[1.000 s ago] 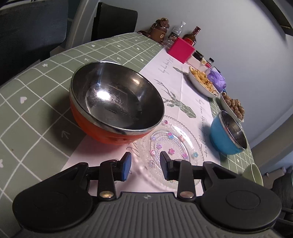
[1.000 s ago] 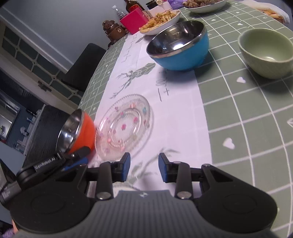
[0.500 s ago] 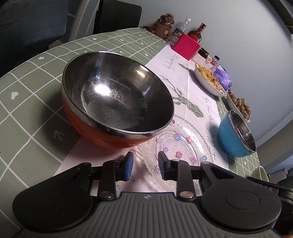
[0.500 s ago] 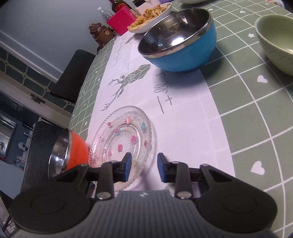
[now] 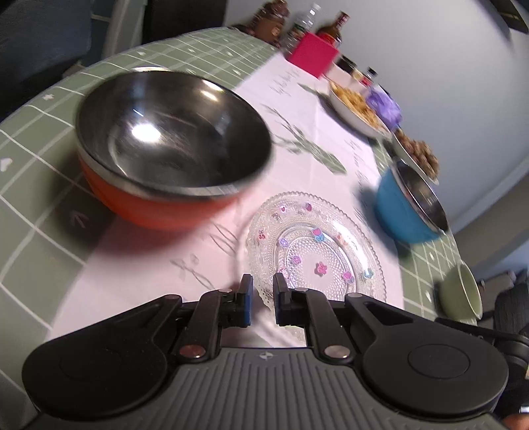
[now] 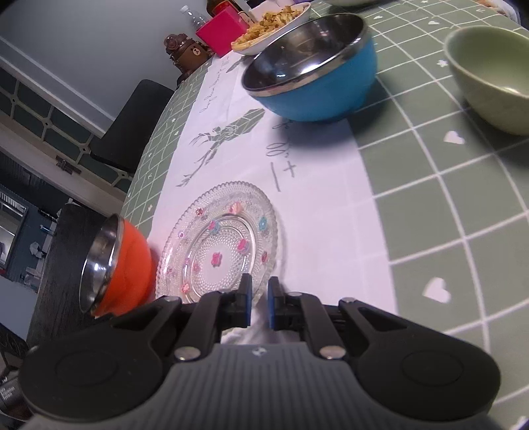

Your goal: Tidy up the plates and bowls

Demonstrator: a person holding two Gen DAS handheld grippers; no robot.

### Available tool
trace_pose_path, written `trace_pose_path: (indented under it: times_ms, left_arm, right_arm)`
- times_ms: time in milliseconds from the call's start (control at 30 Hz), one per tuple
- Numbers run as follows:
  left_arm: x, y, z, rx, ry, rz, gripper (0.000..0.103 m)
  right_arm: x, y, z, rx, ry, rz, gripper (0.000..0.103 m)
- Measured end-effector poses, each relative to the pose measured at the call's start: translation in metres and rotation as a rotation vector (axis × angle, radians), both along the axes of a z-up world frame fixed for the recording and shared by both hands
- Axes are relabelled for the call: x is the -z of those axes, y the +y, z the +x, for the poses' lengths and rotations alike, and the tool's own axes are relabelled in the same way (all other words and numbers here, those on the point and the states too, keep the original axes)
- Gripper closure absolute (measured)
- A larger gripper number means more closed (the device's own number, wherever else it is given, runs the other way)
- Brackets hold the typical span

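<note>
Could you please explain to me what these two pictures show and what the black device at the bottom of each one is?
A person holds a two-fingered grasping tool in each hand, and each tool carries a camera that looks along its fingers. One picture comes from the left tool, the other from the right tool, so the black device is the tool itself. On the table lie a glass plate, an orange bowl, a blue bowl, a green bowl and, further back, a dish of food. Both tools are shut just at the plate's near rim. Neither seems to hold anything.
</note>
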State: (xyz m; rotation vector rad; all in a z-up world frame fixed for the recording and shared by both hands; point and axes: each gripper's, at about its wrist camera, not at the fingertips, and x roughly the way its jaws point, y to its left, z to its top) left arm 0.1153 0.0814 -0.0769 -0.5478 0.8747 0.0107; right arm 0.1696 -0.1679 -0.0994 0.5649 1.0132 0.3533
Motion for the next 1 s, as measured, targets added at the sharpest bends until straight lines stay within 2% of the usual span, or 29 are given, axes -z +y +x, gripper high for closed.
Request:
trace_pose_path:
  times_ms: [200, 300, 367, 433, 467, 500, 633, 700, 867, 933, 1000]
  left_arm:
    - [-0.001, -0.024, -0.002, 0.085, 0.020, -0.008, 0.088]
    - [-0.001, -0.033, 0.000, 0.120, 0.008, 0.028, 0.086]
    - [-0.002, -0.036, 0.000, 0.136, -0.019, 0.072, 0.079]
    - [-0.002, -0.034, -0.001, 0.112, -0.058, 0.102, 0.066]
    - [-0.002, -0.030, 0.001, 0.089, -0.067, 0.104, 0.064]
    - [-0.001, -0.025, 0.003, 0.067, -0.069, 0.095, 0.063]
    - [0.003, -0.008, 0.011, 0.016, -0.058, -0.001, 0.063]
    - [0.003, -0.007, 0.014, 0.017, -0.059, -0.012, 0.063]
    - [0.004, -0.016, 0.020, 0.070, -0.079, 0.042, 0.063]
    - [0.005, -0.022, 0.023, 0.100, -0.075, 0.048, 0.078]
    - [0.004, -0.027, 0.024, 0.109, -0.072, 0.074, 0.081]
  right_arm:
    - [0.000, -0.034, -0.013, 0.025, 0.006, 0.006, 0.096]
    - [0.000, -0.040, -0.015, 0.018, -0.019, 0.002, 0.096]
    - [-0.001, -0.042, -0.015, 0.019, -0.041, 0.000, 0.090]
    - [-0.002, -0.044, -0.015, 0.019, -0.068, -0.016, 0.086]
    - [-0.002, -0.044, -0.013, 0.022, -0.076, -0.023, 0.080]
    - [-0.002, -0.046, -0.012, 0.027, -0.084, -0.022, 0.080]
    - [0.001, -0.049, -0.005, 0.047, -0.094, 0.001, 0.076]
    - [0.002, -0.049, -0.002, 0.051, -0.102, 0.006, 0.076]
    - [0.003, -0.045, 0.003, 0.026, -0.119, 0.008, 0.076]
    - [0.004, -0.042, 0.004, 0.012, -0.111, 0.014, 0.080]
    - [0.004, -0.041, 0.004, 0.009, -0.121, 0.003, 0.082]
